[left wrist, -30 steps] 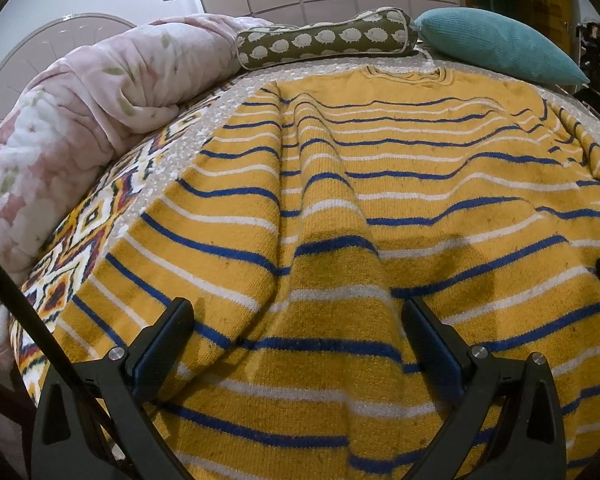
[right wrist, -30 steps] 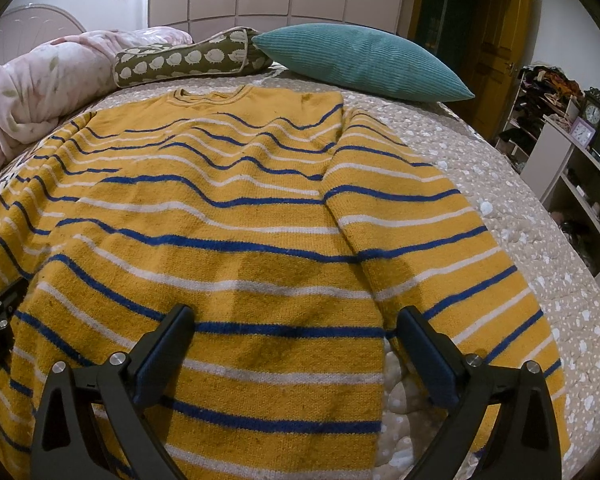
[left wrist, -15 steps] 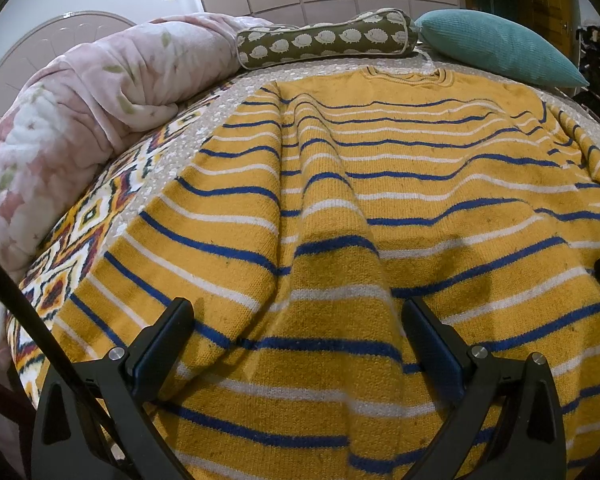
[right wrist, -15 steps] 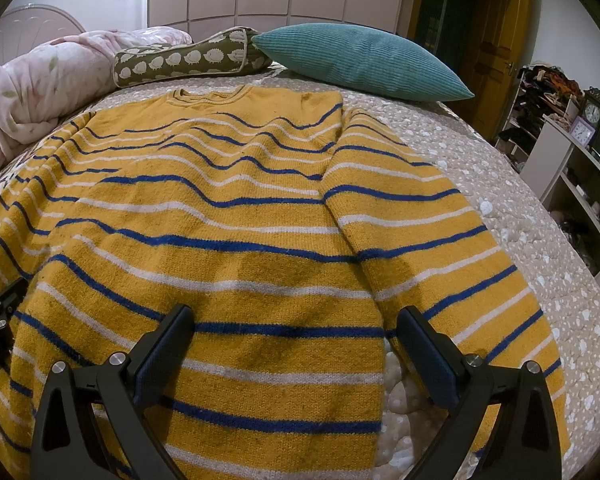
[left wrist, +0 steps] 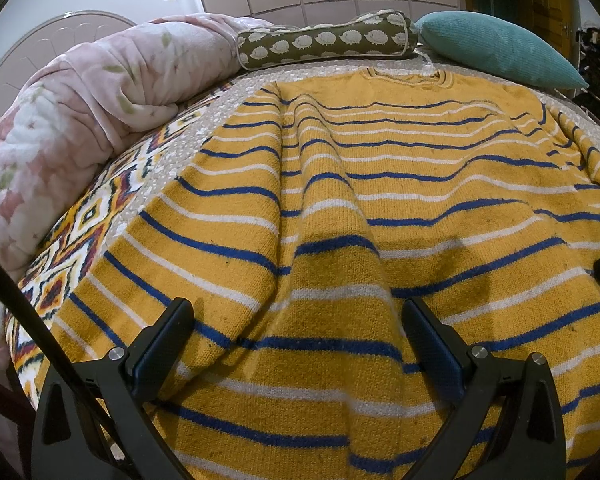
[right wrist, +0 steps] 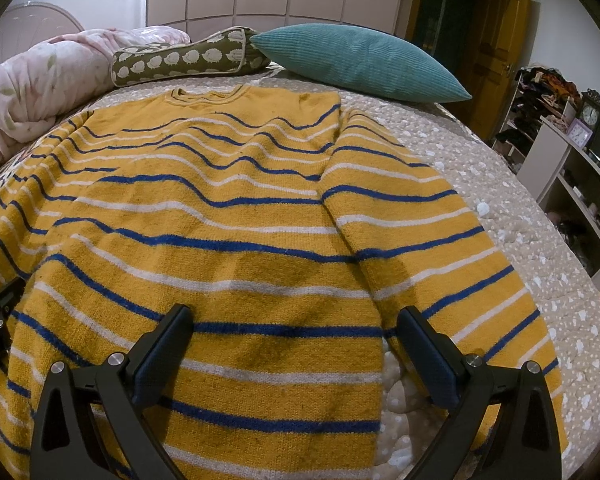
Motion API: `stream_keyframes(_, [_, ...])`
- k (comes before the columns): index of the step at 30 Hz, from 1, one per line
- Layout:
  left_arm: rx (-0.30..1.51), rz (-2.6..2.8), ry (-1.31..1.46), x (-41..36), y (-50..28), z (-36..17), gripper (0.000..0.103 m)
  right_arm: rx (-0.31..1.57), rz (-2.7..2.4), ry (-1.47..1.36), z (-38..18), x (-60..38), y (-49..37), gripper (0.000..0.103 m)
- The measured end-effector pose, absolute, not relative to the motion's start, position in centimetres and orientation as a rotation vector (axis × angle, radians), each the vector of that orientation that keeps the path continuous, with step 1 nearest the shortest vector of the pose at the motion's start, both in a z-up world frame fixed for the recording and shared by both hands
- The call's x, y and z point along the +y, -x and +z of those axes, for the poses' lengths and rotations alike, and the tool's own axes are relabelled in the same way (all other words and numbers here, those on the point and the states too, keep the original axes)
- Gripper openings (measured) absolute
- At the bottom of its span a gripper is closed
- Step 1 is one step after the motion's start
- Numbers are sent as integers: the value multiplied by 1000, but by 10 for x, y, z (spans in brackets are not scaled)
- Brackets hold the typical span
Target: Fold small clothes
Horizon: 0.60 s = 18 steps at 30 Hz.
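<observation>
Ahead, the yellow knit sweater with blue and white stripes (left wrist: 400, 208) runs lengthwise away from both my released grippers, left gripper (left wrist: 298, 330) and right gripper (right wrist: 290, 330), hem nearest.

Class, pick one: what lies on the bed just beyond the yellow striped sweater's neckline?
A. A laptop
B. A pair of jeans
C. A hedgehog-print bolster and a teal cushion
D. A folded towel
C: beyond the sweater's collar lie the hedgehog-print bolster and the teal cushion; no towel, laptop or jeans show.
</observation>
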State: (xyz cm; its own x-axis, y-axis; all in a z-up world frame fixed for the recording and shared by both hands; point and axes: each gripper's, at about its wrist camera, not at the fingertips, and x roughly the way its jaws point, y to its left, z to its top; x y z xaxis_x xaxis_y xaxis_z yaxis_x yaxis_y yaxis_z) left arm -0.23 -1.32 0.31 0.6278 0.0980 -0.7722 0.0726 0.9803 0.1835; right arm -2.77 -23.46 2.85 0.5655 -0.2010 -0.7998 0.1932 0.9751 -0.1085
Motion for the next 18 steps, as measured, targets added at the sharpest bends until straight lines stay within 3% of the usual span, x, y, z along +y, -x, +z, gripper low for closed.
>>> stream_keyframes(3, [892,-20,-169,-8,4,6,103,948,-232,7,28,-235,27,103])
stream_keyframes(7, [905,-125,-40,24,19,31,91,940,-219,-25,27,-239,24,103])
stream_keyframes(12, [841,-9,33,92,27,63,92,904,-224,-17,28,-239,25,103])
stream_keyframes(16, [942,53,81,134,0,47,91,898,-230,-8,28,-238,26,103])
stream_keyframes(18, [1006,6,83,140,-16,29,68,899,-231,-6,28,-238,26,103])
